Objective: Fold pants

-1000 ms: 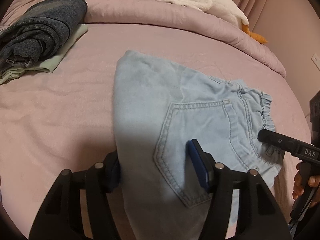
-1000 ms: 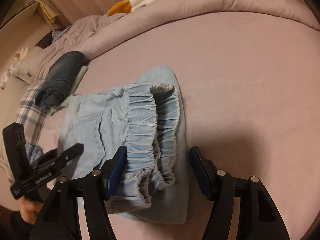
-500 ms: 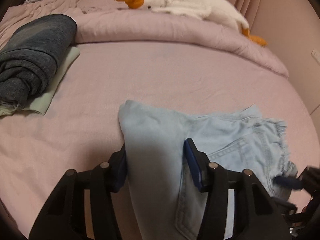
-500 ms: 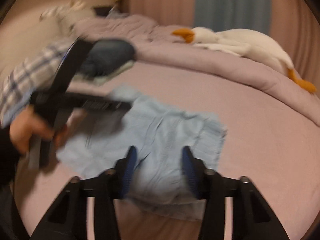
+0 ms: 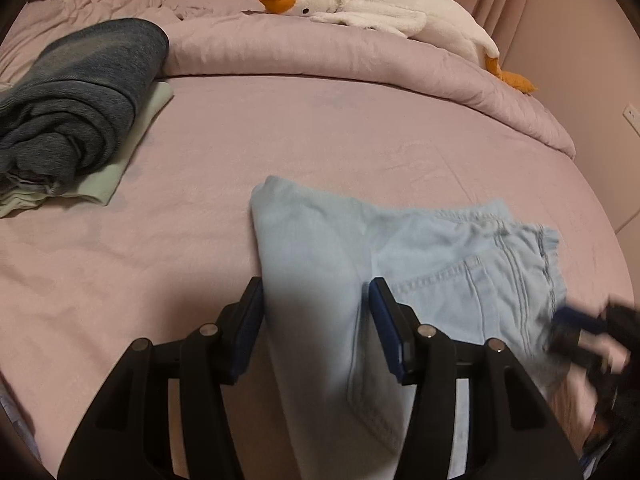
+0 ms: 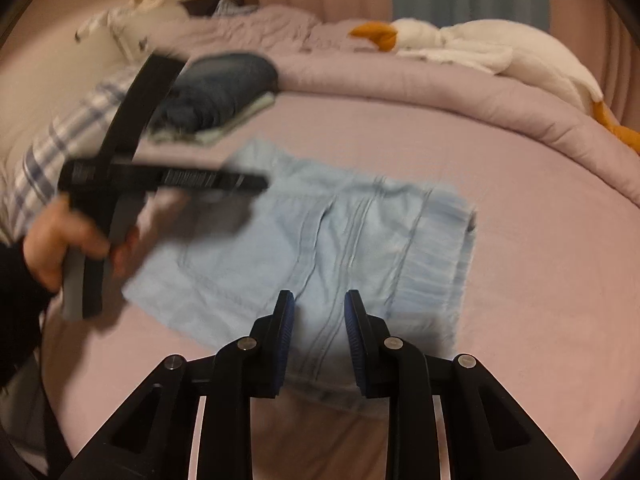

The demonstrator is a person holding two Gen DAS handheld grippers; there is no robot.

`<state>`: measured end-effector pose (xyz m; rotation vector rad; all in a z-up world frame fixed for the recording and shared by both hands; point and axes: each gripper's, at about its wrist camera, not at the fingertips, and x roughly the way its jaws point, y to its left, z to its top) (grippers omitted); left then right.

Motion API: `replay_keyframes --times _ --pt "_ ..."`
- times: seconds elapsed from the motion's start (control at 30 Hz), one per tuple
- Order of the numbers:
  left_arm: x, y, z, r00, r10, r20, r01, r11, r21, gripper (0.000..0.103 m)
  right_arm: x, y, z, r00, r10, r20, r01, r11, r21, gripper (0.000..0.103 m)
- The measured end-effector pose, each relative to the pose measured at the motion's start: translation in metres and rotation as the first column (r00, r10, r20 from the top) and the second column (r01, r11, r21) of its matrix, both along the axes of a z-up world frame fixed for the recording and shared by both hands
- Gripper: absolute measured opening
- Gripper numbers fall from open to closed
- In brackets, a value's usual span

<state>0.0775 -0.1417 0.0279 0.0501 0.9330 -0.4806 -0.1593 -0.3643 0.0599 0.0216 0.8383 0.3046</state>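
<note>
Light blue folded denim pants (image 5: 420,264) lie on the pink bed; they also show in the right wrist view (image 6: 320,232). My left gripper (image 5: 316,300) is open, its fingers straddling the pants' left folded edge just above the cloth. It appears blurred in the right wrist view (image 6: 240,180). My right gripper (image 6: 319,312) is open with a narrow gap, hovering over the near edge of the pants by the waistband side. It shows blurred at the right in the left wrist view (image 5: 576,320).
A stack of folded dark blue and pale green clothes (image 5: 80,92) lies at the left. A rolled pink duvet (image 5: 360,56) with a white plush goose (image 5: 380,12) runs along the back. A plaid cloth (image 6: 60,148) lies at the far left.
Both grippers have pulled back and risen from the pants. The right gripper's jaws have narrowed. The pants now lie flatter and farther from both cameras.
</note>
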Motion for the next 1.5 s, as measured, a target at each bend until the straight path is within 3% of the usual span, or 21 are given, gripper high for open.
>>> replay_keyframes --times 0.17,0.37,0.77,1.17,1.5 --pt "-0.014 0.003 -0.006 1.0 -0.012 -0.005 0.012 0.999 0.036 0.055 0.024 -0.017 0.004 0.995 -0.102 0.007 0.102 0.994 0.037 0.028" --pt "-0.016 0.004 -0.013 1.0 -0.016 -0.003 0.016 0.999 0.045 0.055 0.046 -0.023 -0.011 0.982 -0.171 -0.075 0.173 0.985 0.012 0.028" --pt "-0.042 0.01 -0.004 1.0 0.0 -0.003 0.0 0.999 0.038 0.053 0.03 -0.026 0.006 0.985 -0.166 -0.049 0.167 0.986 0.021 0.028" --pt "-0.067 0.002 -0.011 1.0 -0.019 -0.004 0.019 0.998 0.065 0.053 0.02 -0.02 -0.009 0.986 -0.143 -0.08 0.136 0.987 -0.088 0.029" --pt "-0.092 0.006 -0.008 1.0 -0.017 -0.001 0.017 0.998 0.061 0.055 0.031 -0.031 0.01 0.977 -0.213 -0.029 0.213 0.977 -0.008 0.03"
